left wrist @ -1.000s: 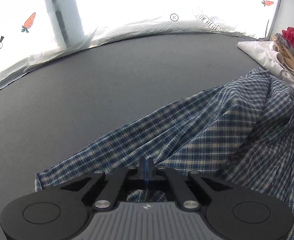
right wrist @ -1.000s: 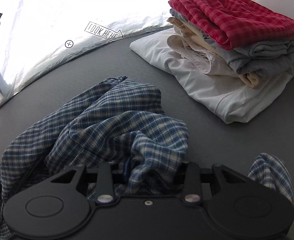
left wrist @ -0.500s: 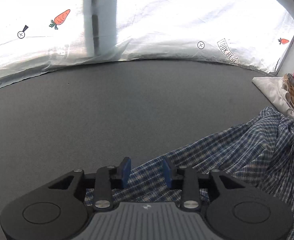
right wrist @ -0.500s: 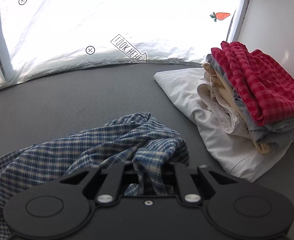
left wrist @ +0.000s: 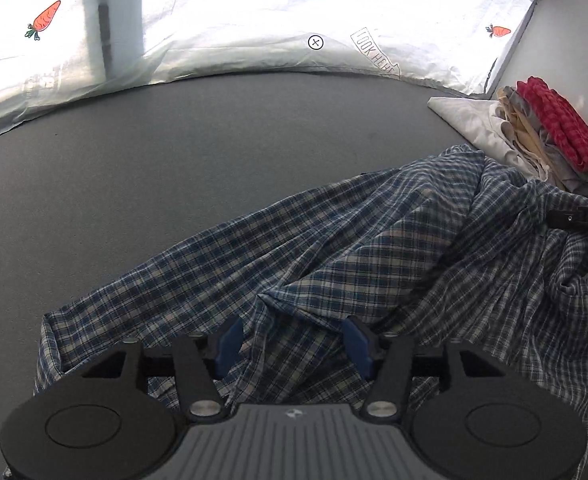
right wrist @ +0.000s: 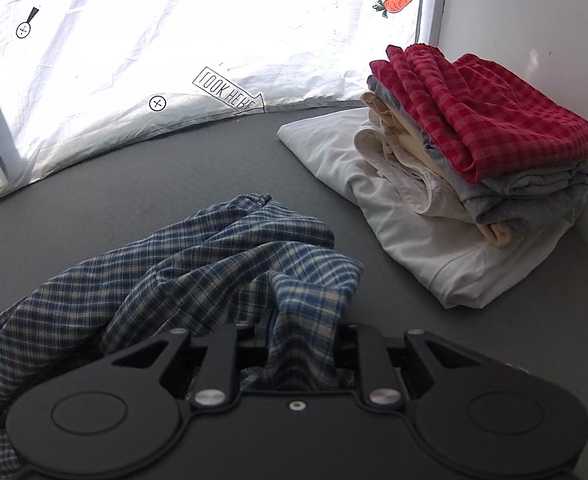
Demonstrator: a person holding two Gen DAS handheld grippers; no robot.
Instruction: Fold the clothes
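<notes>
A grey worktop (left wrist: 173, 168) filled both views, backed by a bright white sheet (left wrist: 253, 8) printed with carrots and a "LOOK HERE" arrow. A blue plaid shirt (left wrist: 334, 248) lay rumpled across the near right part of the worktop in the left wrist view, spread flat toward its left edge and bunched into folds on the right, where it reached almost to the stack. That stack (right wrist: 474, 152) of folded clothes sat in the far right corner against a white wall: a red checked piece on top, grey and cream ones under it, and a wide white one at the bottom on the worktop. The left claw (left wrist: 291, 344) hung over the shirt's near edge with its jaws opening, the blue pads (left wrist: 226, 342) well apart and a ridge of cloth lying loose between them without being pressed. The right claw (right wrist: 302, 344) was clamped on a bunched fold of the shirt, which rose out between its fingers, though its jaws were easing apart. In the left wrist view the right claw's black body showed at the right edge, against the raised cloth.
</notes>
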